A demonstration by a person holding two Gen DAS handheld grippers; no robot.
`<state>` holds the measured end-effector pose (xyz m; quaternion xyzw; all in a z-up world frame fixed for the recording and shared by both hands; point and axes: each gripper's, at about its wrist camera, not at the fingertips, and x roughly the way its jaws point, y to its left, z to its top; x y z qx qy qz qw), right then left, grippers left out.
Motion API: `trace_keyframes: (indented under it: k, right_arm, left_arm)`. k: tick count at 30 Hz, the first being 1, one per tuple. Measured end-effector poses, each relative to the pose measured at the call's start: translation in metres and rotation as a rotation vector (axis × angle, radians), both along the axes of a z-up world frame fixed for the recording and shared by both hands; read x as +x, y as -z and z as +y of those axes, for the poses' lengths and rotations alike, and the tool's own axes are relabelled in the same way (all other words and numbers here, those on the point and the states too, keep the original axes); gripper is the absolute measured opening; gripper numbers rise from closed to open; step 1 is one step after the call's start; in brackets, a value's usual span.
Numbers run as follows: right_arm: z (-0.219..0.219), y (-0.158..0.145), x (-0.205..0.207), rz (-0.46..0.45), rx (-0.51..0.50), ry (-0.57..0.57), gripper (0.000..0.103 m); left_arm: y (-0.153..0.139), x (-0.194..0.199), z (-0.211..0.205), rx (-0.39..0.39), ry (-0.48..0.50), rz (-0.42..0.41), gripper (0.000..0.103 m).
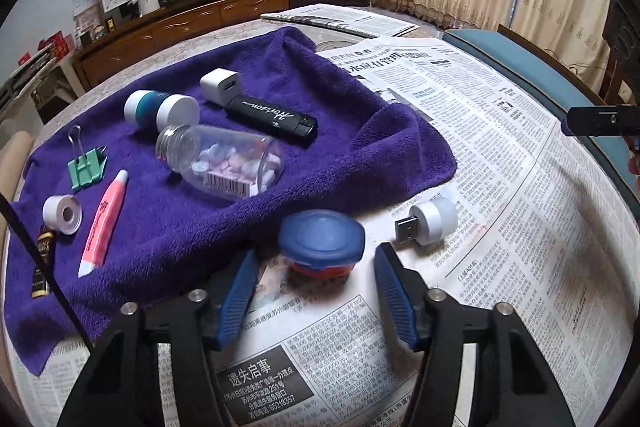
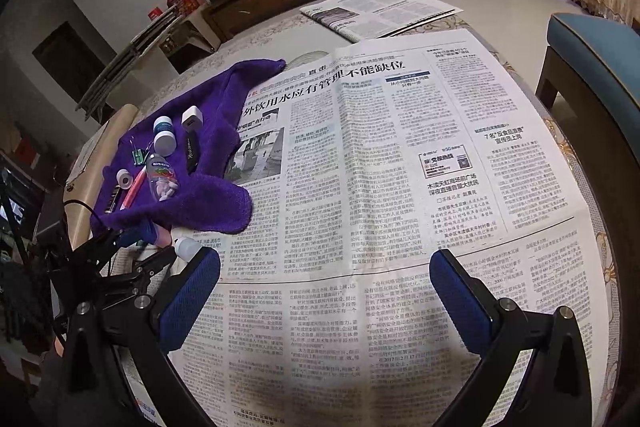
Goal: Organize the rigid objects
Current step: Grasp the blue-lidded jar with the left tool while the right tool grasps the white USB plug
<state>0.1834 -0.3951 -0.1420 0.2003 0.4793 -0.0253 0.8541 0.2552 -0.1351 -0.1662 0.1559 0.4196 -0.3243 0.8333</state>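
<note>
A small red jar with a blue lid (image 1: pixel 322 241) stands on the newspaper (image 1: pixel 460 131) at the purple towel's (image 1: pixel 320 83) near edge. My left gripper (image 1: pixel 316 253) is open, its blue pads on either side of the jar with a gap on each side. A white USB lamp (image 1: pixel 430 219) lies just right of it. On the towel lie a clear tablet bottle (image 1: pixel 224 159), a black stick (image 1: pixel 272 117), a white charger (image 1: pixel 220 85), a white-teal bottle (image 1: pixel 160 109), a green clip (image 1: pixel 86 167), a pink tube (image 1: pixel 104 223) and a tape roll (image 1: pixel 62 213). My right gripper (image 2: pixel 325 261) is open over bare newspaper (image 2: pixel 380 155).
A folded newspaper (image 1: pixel 340 19) lies at the table's far side. A blue-cushioned chair (image 2: pixel 596 59) stands by the right edge. A wooden sideboard (image 1: pixel 180 23) runs along the back wall. A cardboard roll (image 2: pixel 100 163) lies left of the towel (image 2: pixel 208 195).
</note>
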Motion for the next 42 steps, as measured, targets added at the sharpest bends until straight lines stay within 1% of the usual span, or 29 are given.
trace_keyframes:
  k: [2, 5, 6, 10, 12, 14, 19, 22, 24, 26, 28, 33, 34, 35, 36, 37, 38, 40, 41, 42]
  right_arm:
    - [0.005, 0.000, 0.002, 0.004, -0.003, -0.015, 0.103]
    - [0.014, 0.000, 0.004, 0.004, -0.012, -0.046, 0.103]
    - [0.018, 0.000, 0.004, 0.003, -0.015, -0.056, 0.103]
    - [0.032, 0.001, 0.009, 0.002, -0.027, -0.109, 0.103]
    - [0.045, 0.002, 0.012, 0.000, -0.041, -0.156, 0.103]
    - [0.062, 0.003, 0.016, -0.008, -0.068, -0.217, 0.103]
    - [0.106, 0.013, 0.028, -0.008, -0.122, -0.363, 0.103]
    - [0.127, 0.021, 0.035, -0.005, -0.161, -0.434, 0.102]
    - [0.134, 0.029, 0.041, 0.009, -0.190, -0.449, 0.098]
    - [0.137, 0.036, 0.046, 0.024, -0.201, -0.449, 0.087]
    - [0.138, 0.038, 0.048, 0.009, -0.218, -0.443, 0.083]
    - [0.147, 0.043, 0.052, -0.033, -0.263, -0.456, 0.082]
    - [0.150, 0.044, 0.052, -0.042, -0.285, -0.463, 0.080]
    - [0.153, 0.044, 0.051, -0.046, -0.315, -0.471, 0.075]
    - [0.155, 0.044, 0.051, -0.054, -0.322, -0.481, 0.073]
    - [0.155, 0.043, 0.052, -0.059, -0.318, -0.479, 0.064]
    - [0.155, 0.042, 0.052, -0.064, -0.323, -0.476, 0.058]
    - [0.155, 0.041, 0.054, -0.064, -0.325, -0.479, 0.056]
    - [0.155, 0.041, 0.054, -0.066, -0.328, -0.478, 0.050]
    - [0.156, 0.040, 0.054, -0.069, -0.327, -0.481, 0.047]
  left_arm:
    - [0.000, 0.000, 0.001, -0.002, 0.011, -0.006, 0.052]
    - [0.000, 0.000, 0.001, -0.008, 0.027, -0.016, 0.045]
    - [-0.001, 0.000, 0.003, -0.014, 0.030, -0.015, 0.033]
    - [-0.001, -0.002, 0.007, -0.030, 0.027, -0.012, 0.033]
    - [-0.002, -0.005, 0.010, -0.033, 0.021, -0.020, 0.033]
    - [-0.005, -0.008, 0.016, -0.046, 0.013, -0.021, 0.033]
    - [-0.009, -0.014, 0.039, -0.031, -0.015, -0.020, 0.033]
    - [-0.009, -0.014, 0.057, -0.051, -0.050, 0.015, 0.033]
    - [-0.009, -0.016, 0.069, -0.057, -0.061, 0.026, 0.033]
    - [-0.010, -0.019, 0.077, -0.055, -0.065, 0.013, 0.033]
    - [-0.009, -0.019, 0.086, -0.064, -0.074, 0.020, 0.033]
    - [-0.010, -0.015, 0.101, -0.086, -0.101, 0.036, 0.033]
    - [-0.011, -0.015, 0.101, -0.093, -0.102, 0.036, 0.033]
    - [-0.013, -0.015, 0.103, -0.099, -0.105, 0.035, 0.033]
    - [-0.014, -0.016, 0.105, -0.107, -0.108, 0.034, 0.033]
    - [-0.015, -0.017, 0.106, -0.117, -0.109, 0.036, 0.033]
    - [-0.015, -0.017, 0.107, -0.126, -0.111, 0.042, 0.033]
    - [-0.014, -0.017, 0.108, -0.123, -0.110, 0.056, 0.033]
    - [-0.014, -0.018, 0.108, -0.123, -0.107, 0.056, 0.033]
    - [-0.015, -0.020, 0.109, -0.124, -0.107, 0.049, 0.033]
